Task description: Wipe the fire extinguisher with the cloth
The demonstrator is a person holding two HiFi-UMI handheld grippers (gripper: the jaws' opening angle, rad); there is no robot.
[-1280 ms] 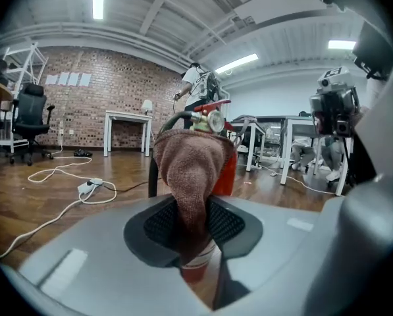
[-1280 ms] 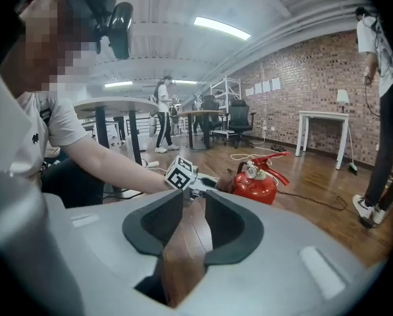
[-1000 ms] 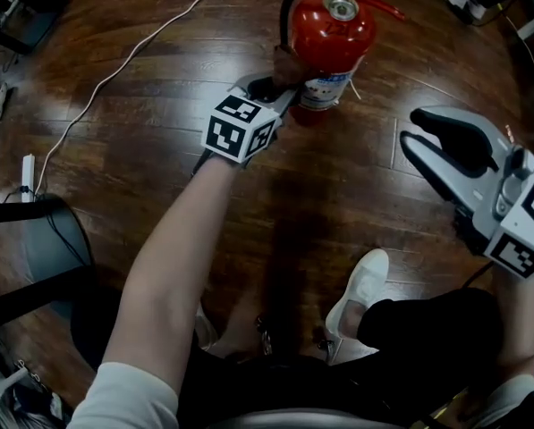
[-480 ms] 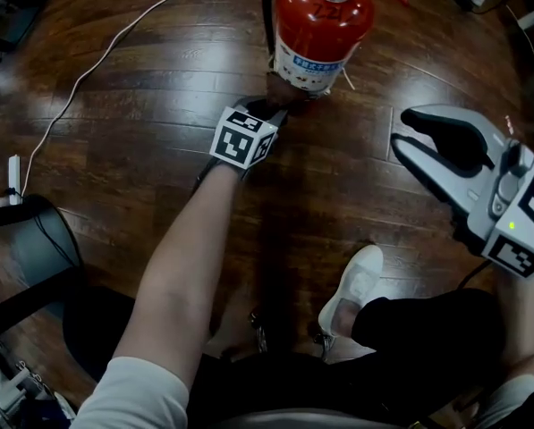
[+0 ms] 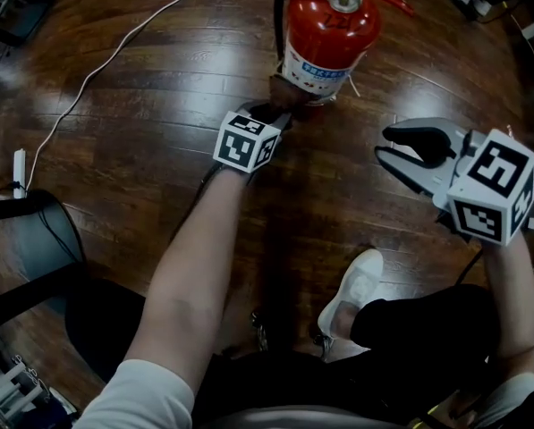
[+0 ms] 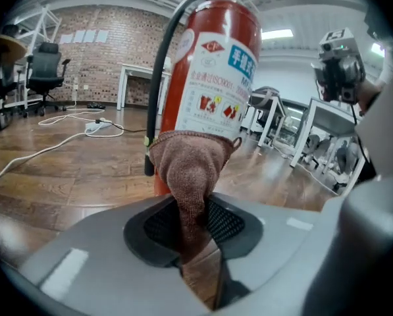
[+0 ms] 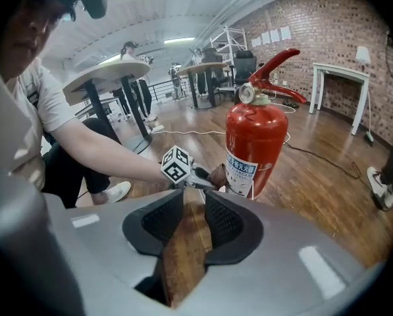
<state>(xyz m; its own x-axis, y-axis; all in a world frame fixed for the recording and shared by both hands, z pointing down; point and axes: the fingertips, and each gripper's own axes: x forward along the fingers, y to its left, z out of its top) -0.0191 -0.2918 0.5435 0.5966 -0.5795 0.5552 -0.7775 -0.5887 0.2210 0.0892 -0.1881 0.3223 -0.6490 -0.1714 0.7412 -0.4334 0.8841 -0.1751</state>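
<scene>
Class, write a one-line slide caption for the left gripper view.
Left tool pressing a brown cloth against the red fire extinguisher.

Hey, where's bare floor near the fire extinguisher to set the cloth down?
Bare wood lies between the fire extinguisher and the white cable, and between the left hand-held gripper and the right hand-held gripper. Crowded at the extinguisher's base, where the cloth touches it.
</scene>
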